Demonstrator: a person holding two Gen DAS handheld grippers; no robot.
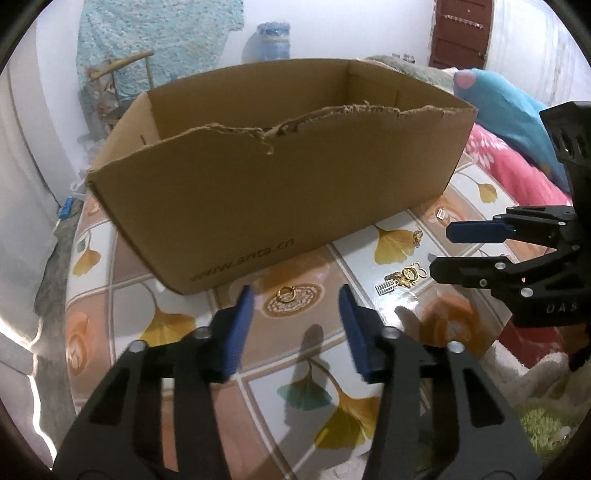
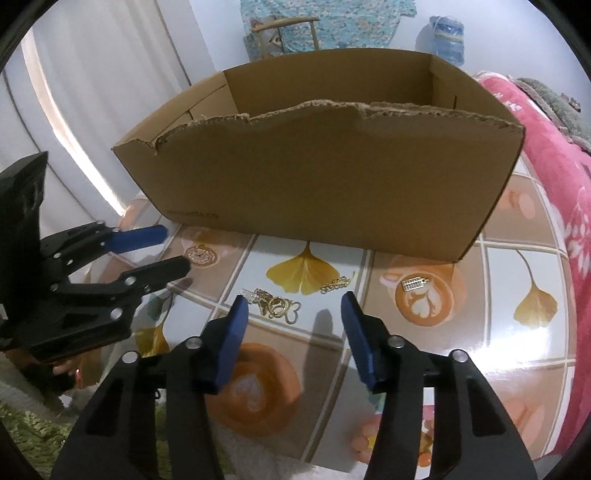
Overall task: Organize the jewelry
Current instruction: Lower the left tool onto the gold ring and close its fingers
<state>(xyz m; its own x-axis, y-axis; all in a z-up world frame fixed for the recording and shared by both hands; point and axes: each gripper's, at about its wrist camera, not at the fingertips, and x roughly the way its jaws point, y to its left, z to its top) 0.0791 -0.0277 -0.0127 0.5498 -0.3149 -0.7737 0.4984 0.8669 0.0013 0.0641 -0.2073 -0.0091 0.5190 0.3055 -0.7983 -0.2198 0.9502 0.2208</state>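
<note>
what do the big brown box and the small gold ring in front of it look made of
Big brown box: corrugated cardboard, matte; its torn top edge shows ragged, fibrous paper. Small gold ring: seemingly metal with a shiny gold-coloured finish, judging by its glint; real gold or plating cannot be told.

This is a lived-in room of a home, likely a bedroom. A pink floral blanket [image 1: 513,162] and a blue plush pillow [image 1: 517,107] lie heaped beside a glossy tabletop printed with ginkgo leaves and coffee cups [image 2: 517,354]. Behind stand a wooden chair draped with turquoise cloth [image 2: 291,33], a blue water jug [image 1: 273,40] and a dark wooden door [image 1: 461,33].
</note>
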